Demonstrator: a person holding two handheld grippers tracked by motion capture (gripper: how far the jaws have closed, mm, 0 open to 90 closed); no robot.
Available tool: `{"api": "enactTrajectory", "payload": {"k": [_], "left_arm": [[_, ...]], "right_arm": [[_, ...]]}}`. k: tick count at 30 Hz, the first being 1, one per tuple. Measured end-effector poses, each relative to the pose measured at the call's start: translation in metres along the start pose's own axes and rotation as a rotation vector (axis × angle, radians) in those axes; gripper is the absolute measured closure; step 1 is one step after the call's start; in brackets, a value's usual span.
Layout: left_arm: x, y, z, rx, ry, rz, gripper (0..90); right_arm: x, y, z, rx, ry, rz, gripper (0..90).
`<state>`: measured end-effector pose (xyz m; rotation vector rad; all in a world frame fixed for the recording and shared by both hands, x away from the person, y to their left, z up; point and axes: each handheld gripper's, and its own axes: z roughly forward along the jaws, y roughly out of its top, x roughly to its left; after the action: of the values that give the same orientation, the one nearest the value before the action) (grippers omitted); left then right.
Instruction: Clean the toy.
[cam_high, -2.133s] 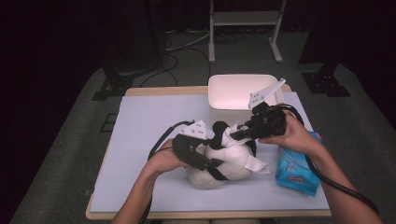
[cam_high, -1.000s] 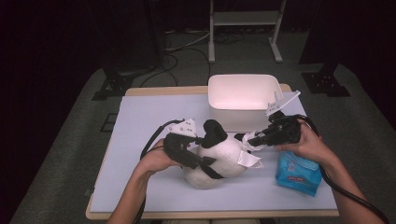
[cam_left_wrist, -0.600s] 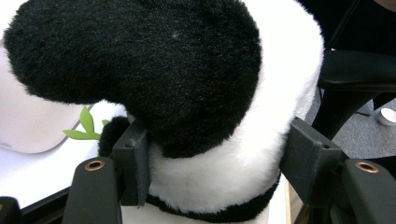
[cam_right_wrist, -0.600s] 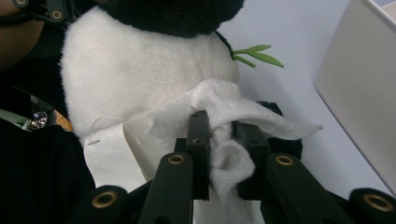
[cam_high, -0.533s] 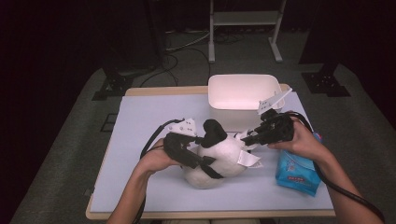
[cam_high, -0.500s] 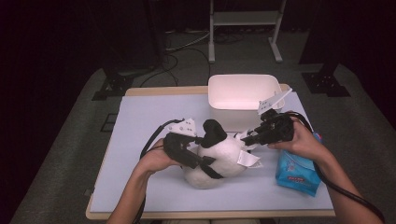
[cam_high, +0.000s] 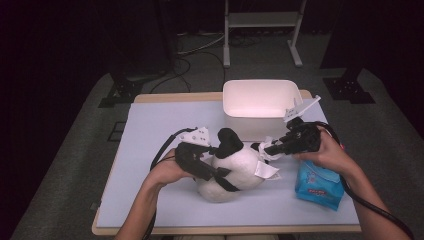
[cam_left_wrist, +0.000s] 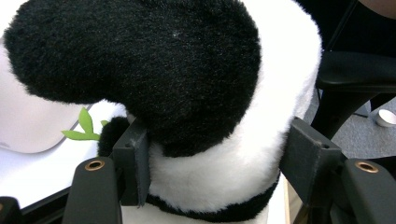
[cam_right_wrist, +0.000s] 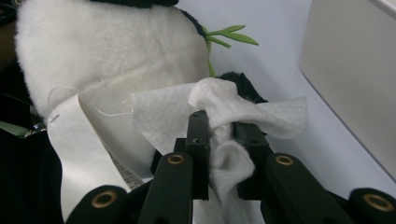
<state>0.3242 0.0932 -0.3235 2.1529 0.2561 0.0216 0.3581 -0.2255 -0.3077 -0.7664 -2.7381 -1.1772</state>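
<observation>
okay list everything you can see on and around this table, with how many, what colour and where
Plush toy: one, white with black patches, middle of the table.
Wipe: one, white, crumpled against the toy.
Label: one, white, hanging from the toy.
Tub: one, white, far side of the table.
Wipe packet: one, blue, right of the toy.
Table: one, pale top, wooden edge.
Rack: one, white, on the floor behind.
Left gripper: one, black, fingers clamped on the toy.
Right gripper: one, black, fingers pinching the wipe.

Black right gripper (cam_right_wrist: 219, 154) — brass-ringed screw holes, grey plate, black cable.
</observation>
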Motion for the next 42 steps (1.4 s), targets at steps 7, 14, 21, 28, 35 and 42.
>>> {"api": "enactTrajectory", "payload": {"k": [7,14,21,28,35,42], "left_arm": [[-0.001,0.008,0.001,0.011,0.01,0.006,34.1],[-0.002,0.02,-0.005,0.049,0.045,0.031,34.6],[-0.003,0.028,0.002,0.114,0.066,0.054,34.5],[-0.001,0.034,0.019,0.142,0.056,0.053,34.6],[-0.001,0.038,0.038,0.175,0.055,0.052,33.3],[0.001,0.036,0.048,0.164,0.03,0.047,25.3]], "right_arm": [[0.009,0.005,-0.002,-0.004,0.008,-0.027,77.6],[0.019,0.017,-0.004,-0.013,0.006,-0.065,77.7],[0.027,0.028,-0.007,-0.025,0.009,-0.092,77.8],[0.032,0.031,-0.011,-0.038,0.008,-0.109,77.8],[0.027,0.023,-0.009,-0.019,-0.001,-0.093,77.8],[0.007,0.0,-0.007,-0.011,0.001,-0.031,77.6]]}}
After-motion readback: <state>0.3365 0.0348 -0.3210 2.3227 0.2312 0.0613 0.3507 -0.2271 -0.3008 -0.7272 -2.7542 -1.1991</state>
